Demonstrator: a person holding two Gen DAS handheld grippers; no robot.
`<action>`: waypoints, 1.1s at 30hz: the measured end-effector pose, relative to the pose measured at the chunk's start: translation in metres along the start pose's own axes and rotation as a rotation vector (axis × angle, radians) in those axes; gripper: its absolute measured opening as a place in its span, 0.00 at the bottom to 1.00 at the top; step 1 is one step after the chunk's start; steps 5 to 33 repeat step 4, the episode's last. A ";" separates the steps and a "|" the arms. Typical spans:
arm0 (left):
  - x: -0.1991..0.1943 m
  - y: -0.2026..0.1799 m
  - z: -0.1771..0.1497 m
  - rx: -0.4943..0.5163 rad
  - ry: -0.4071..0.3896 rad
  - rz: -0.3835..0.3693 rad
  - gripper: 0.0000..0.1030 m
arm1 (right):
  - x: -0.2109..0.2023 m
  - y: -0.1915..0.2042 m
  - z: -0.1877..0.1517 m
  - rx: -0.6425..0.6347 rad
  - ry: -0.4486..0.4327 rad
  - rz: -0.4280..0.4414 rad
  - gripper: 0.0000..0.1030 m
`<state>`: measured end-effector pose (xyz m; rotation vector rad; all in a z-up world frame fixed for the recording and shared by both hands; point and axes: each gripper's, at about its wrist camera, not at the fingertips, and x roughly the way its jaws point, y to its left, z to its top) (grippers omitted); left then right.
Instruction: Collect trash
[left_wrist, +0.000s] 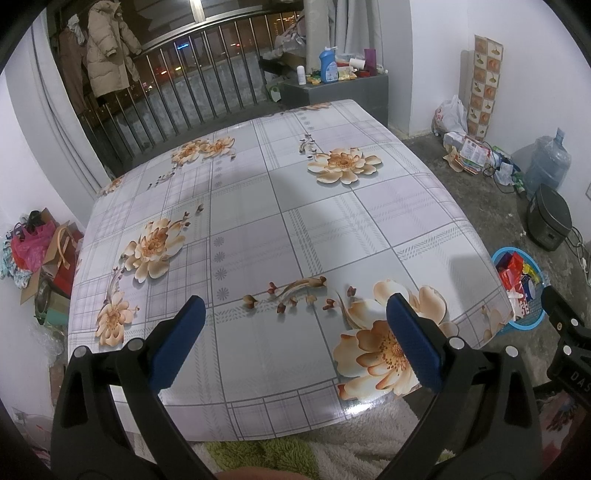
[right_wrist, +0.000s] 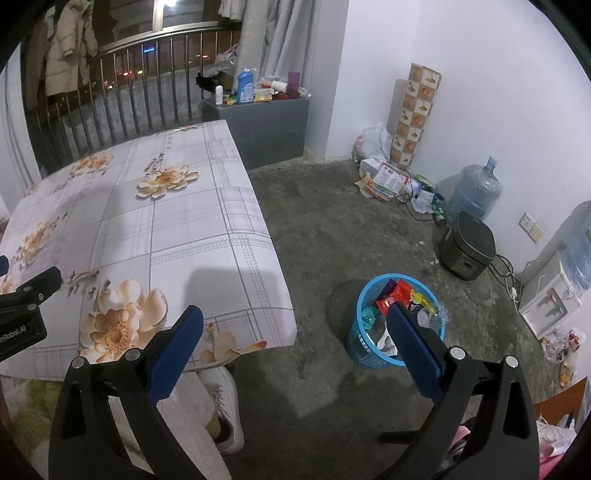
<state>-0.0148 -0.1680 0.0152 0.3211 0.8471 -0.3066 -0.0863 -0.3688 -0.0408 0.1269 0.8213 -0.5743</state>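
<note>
Trash (right_wrist: 402, 299) sits already heaped in the blue basket (right_wrist: 364, 350) on the concrete floor, just off the tabletop's right corner: red, yellow and blue wrappers piled to the rim. Both pairs of tongs are spread wide and carry nothing. The left tongs (left_wrist: 293, 345) hover over the near edge of the tabletop (left_wrist: 258, 221), whose flowered cloth shows no litter anywhere I can see. The right tongs (right_wrist: 295, 349) hang beyond that edge, over the floor, with their right pad in line with the basket. A person's white shoe (right_wrist: 225, 402) shows below them.

To my eye the collecting is near its end, or finished: the tabletop is bare and the basket is full. Further out, loose packets and a plastic bag (right_wrist: 373, 142) lie against the far wall beside a water jug (right_wrist: 474, 192) and a dark cooker (right_wrist: 467, 245). Whether those count as trash I cannot tell. If they do, the next move calls for walking over and closing one pair of tongs on a packet.
</note>
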 end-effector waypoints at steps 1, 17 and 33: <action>0.000 0.000 0.000 0.000 0.001 0.000 0.91 | 0.000 0.000 0.000 0.000 0.000 0.000 0.94; 0.000 0.000 0.000 0.000 -0.001 0.000 0.91 | 0.000 0.001 0.000 0.000 -0.001 0.000 0.94; 0.000 0.000 0.000 0.000 -0.001 0.000 0.91 | 0.000 0.001 0.000 0.000 -0.001 0.000 0.94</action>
